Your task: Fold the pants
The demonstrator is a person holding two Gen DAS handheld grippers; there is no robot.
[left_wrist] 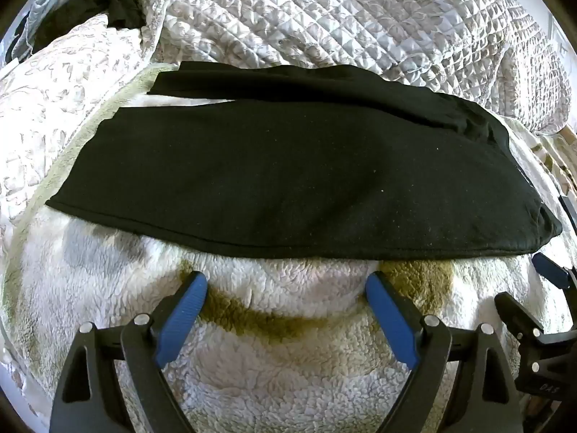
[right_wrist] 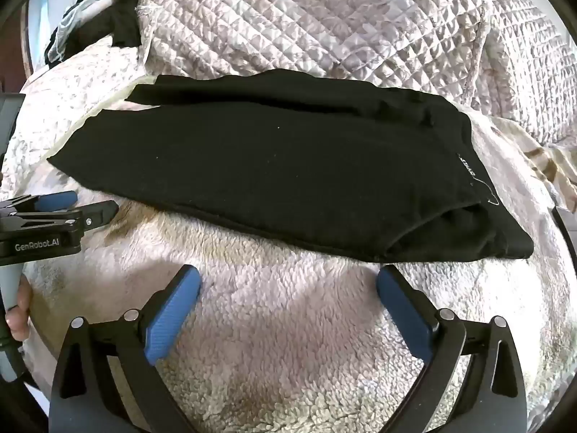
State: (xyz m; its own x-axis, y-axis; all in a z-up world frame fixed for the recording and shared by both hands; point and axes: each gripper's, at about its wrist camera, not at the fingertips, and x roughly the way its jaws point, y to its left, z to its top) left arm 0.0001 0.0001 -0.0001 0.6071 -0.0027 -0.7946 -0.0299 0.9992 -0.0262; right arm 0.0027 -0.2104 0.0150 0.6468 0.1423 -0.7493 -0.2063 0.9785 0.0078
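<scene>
Black pants (left_wrist: 288, 173) lie flat across a fluffy white blanket (left_wrist: 274, 379), legs stacked lengthwise, leg ends at the left and waist at the right. In the right wrist view the same pants (right_wrist: 270, 173) show a white label near the waistband at the right. My left gripper (left_wrist: 286, 285) hovers just short of the pants' near edge, blue pads wide apart, nothing between them. My right gripper (right_wrist: 288, 281) is open too, near the waist end, empty. Each gripper appears at the edge of the other's view: the right gripper (left_wrist: 548, 270), the left gripper (right_wrist: 65, 202).
A quilted pale bedspread (left_wrist: 360, 18) is bunched behind the pants. A dark garment (left_wrist: 108, 3) lies at the far left corner of the bed. A person's hand (right_wrist: 20, 306) grips the left tool's handle. The fluffy blanket has olive-brown patches (left_wrist: 270, 321).
</scene>
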